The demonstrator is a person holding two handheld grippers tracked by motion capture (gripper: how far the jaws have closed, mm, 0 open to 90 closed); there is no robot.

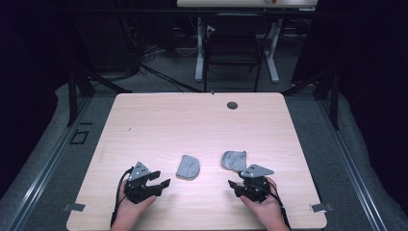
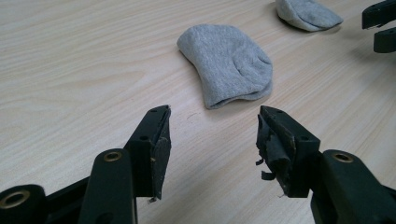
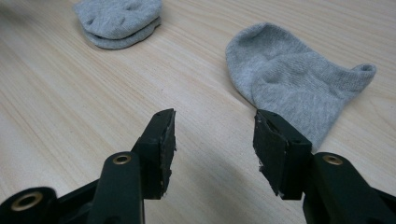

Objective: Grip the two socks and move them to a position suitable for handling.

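Note:
Two grey socks lie on the light wooden table (image 1: 192,125). The left sock (image 1: 187,167) (image 2: 229,70) (image 3: 119,21) is folded double and lies just ahead of my left gripper (image 1: 163,178) (image 2: 212,116), which stands open and empty. The right sock (image 1: 234,160) (image 2: 306,13) (image 3: 294,74) lies flat with its cuff to the right. My right gripper (image 1: 235,182) (image 3: 215,116) is open too, and its right jaw is close to that sock's near edge. Its jaws show far off in the left gripper view (image 2: 380,25). A hand holds each gripper near the table's front edge.
A dark round grommet (image 1: 232,105) sits near the table's far edge. Metal brackets (image 1: 73,207) (image 1: 321,208) stick out at the front corners. Beyond the table stand a black chair (image 1: 231,48) and a white-legged desk (image 1: 199,53), with cables on the floor.

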